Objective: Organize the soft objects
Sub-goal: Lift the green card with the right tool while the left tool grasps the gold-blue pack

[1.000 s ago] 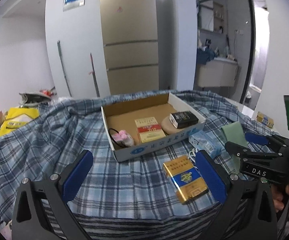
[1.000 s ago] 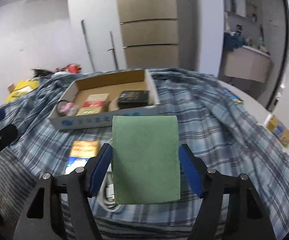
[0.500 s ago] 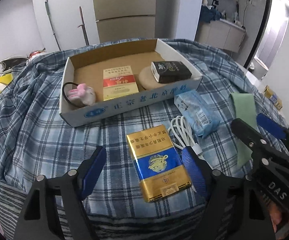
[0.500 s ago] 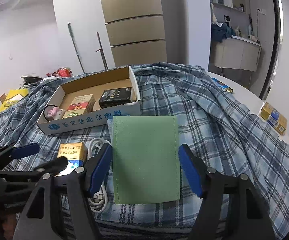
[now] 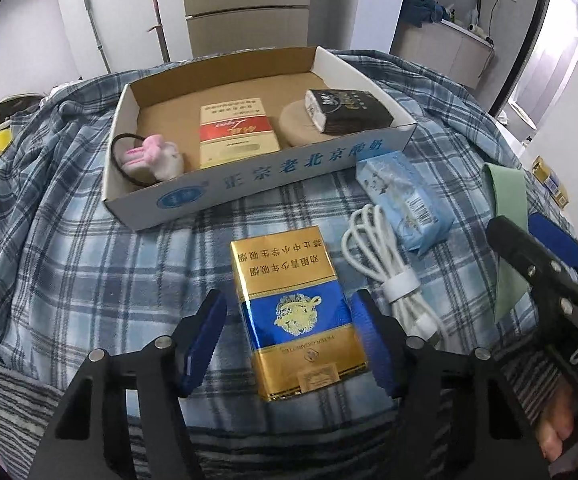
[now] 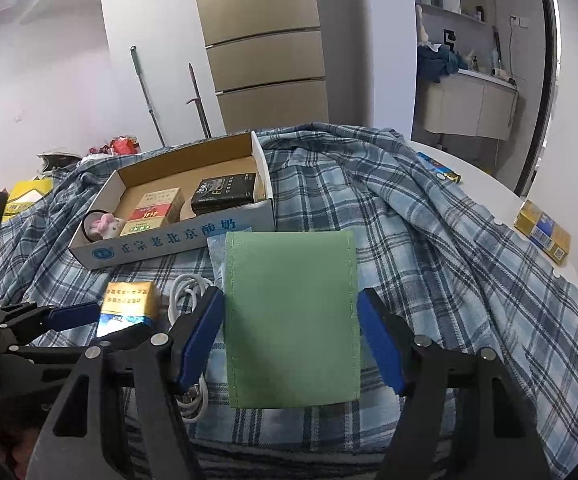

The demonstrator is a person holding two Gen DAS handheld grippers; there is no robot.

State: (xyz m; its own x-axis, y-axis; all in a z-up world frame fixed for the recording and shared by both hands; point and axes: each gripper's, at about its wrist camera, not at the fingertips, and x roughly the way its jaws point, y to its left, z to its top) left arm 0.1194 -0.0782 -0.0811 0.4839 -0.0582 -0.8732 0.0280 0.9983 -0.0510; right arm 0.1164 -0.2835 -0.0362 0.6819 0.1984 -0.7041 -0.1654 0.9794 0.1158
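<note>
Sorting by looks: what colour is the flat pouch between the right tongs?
Plain light green pouch with stitched edges, seen best in the right wrist view.

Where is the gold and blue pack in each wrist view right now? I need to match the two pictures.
Left wrist view: the gold and blue pack lies low in the centre on the plaid cloth, between the left gripper's fingers.
Right wrist view: the pack shows at lower left, partly hidden by the left gripper.
Shared landmark: the cardboard tray with blue lettering, just behind the pack in both.
</note>
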